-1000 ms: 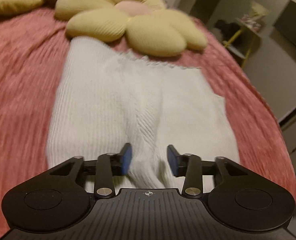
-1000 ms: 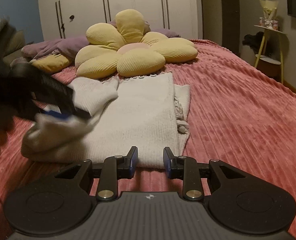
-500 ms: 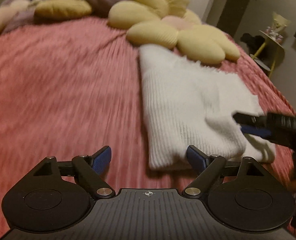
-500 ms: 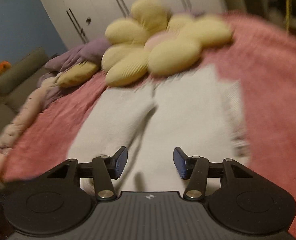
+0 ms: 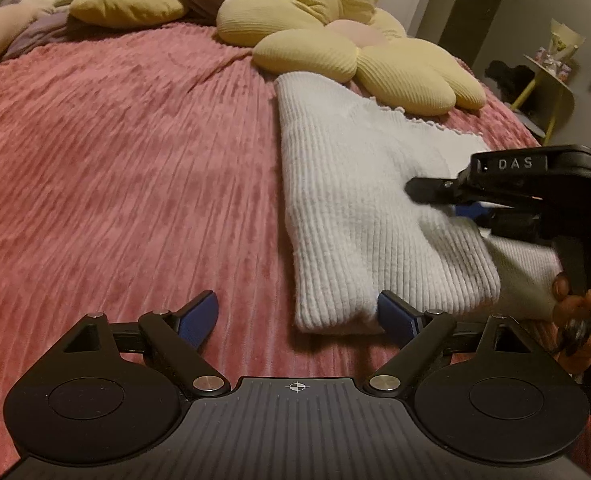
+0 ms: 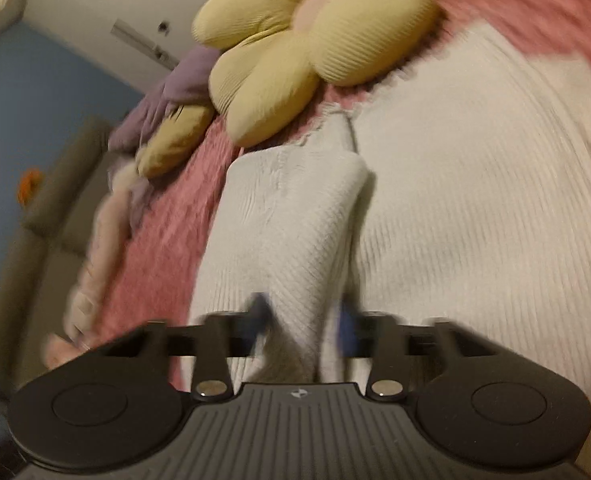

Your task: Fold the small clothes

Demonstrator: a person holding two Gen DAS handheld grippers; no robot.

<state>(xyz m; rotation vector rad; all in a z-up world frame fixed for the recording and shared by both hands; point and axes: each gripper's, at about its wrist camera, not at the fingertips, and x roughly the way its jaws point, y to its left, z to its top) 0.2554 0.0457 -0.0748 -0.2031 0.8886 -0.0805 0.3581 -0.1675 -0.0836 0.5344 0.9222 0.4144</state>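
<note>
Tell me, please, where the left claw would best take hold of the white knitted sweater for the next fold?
Probably the near-left corner of the white sweater, approached from the near edge over the pink bedspread. That thick folded hem lies free, just ahead of the open left claw, while the right claw already pinches a fold further right.

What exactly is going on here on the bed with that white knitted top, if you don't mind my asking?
A person is folding a white knitted top on a pink bedspread, with a handheld tool in each hand. The right tool has just been closing and has a fold of the knit pinched between its pads. The left tool has just opened wide and holds nothing, at the top's near corner. A yellow flower cushion lies beyond.
</note>
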